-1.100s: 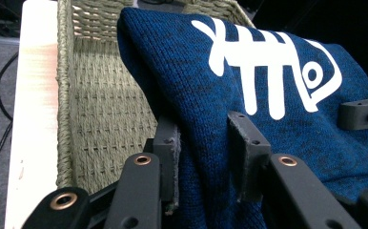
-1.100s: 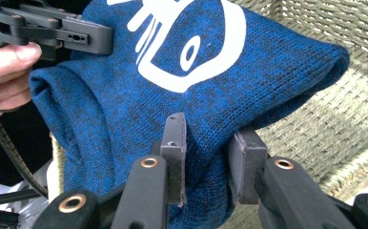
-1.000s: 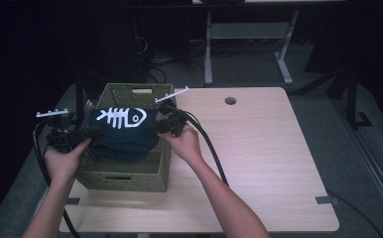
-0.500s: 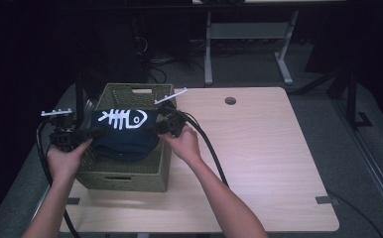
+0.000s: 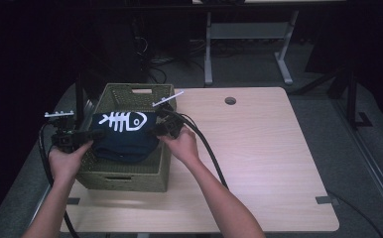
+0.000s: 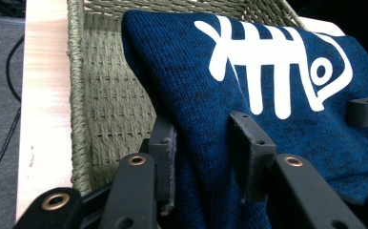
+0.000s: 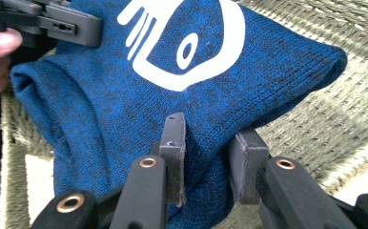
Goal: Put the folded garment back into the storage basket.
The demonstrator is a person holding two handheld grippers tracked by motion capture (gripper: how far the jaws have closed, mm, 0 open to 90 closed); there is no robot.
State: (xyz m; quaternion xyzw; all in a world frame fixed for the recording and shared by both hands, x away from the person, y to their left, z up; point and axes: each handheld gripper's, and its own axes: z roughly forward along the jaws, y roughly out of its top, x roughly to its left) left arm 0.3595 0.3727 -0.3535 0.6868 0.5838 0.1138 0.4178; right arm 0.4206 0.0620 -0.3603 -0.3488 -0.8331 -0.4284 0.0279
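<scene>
The lower part of the folded blue sweater (image 5: 125, 141) is lying hidden behind the near wall of the green woven basket (image 5: 122, 179), and the room behind the table (image 5: 259, 163) is too dark to make out, apart from a grey floor and white metal legs. The basket is standing at the left edge of the light wooden table, near its far left corner. The sweater is being held over the basket's opening, its long side running left to right, with the white fish skeleton print facing up. The left gripper (image 6: 206, 148) has just been opening a little, with the cloth between its jaws. The right gripper (image 7: 208, 155) is clamping the sweater's right end.
</scene>
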